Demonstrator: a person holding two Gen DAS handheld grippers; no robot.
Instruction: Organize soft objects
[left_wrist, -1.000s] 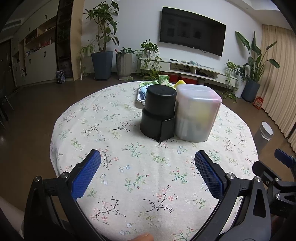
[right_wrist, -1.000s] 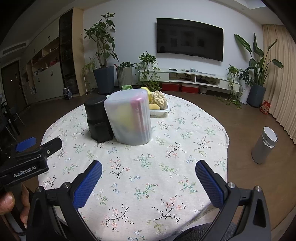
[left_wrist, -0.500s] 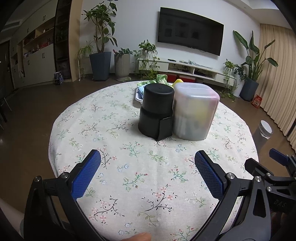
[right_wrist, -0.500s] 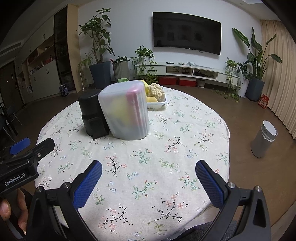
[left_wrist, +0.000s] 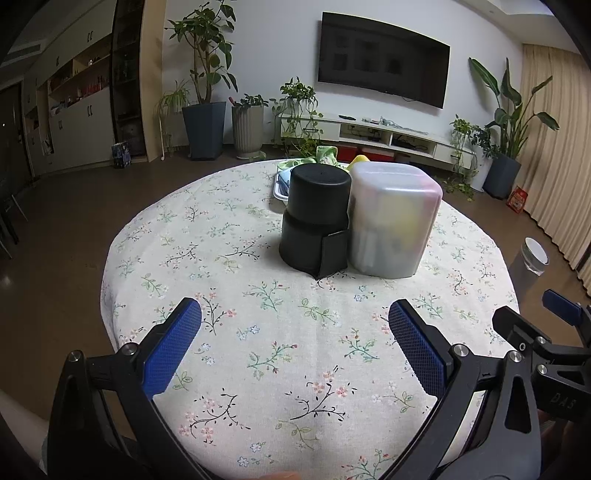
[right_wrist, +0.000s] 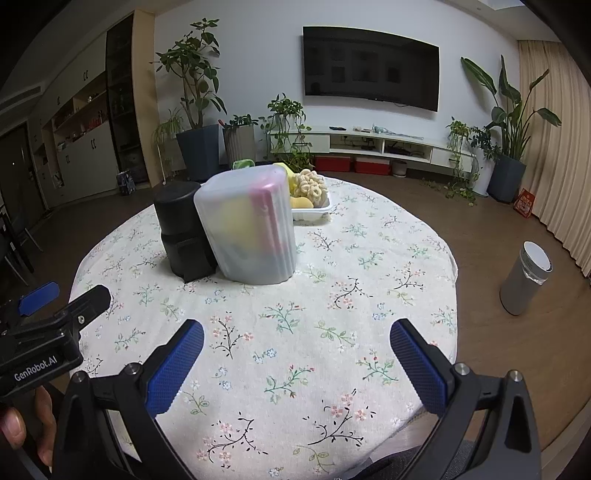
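Both tongs, left and right, hover spread and empty over the tabletop's near edge. The frosted container of soft objects stands mid-tabletop, touching a black canister; a white tray sits behind it.

White lettering "GenRobot.AI" stands on the black body of the left claw in the right wrist view. Faint embossed "DAS" marks the right claw in the left wrist view.
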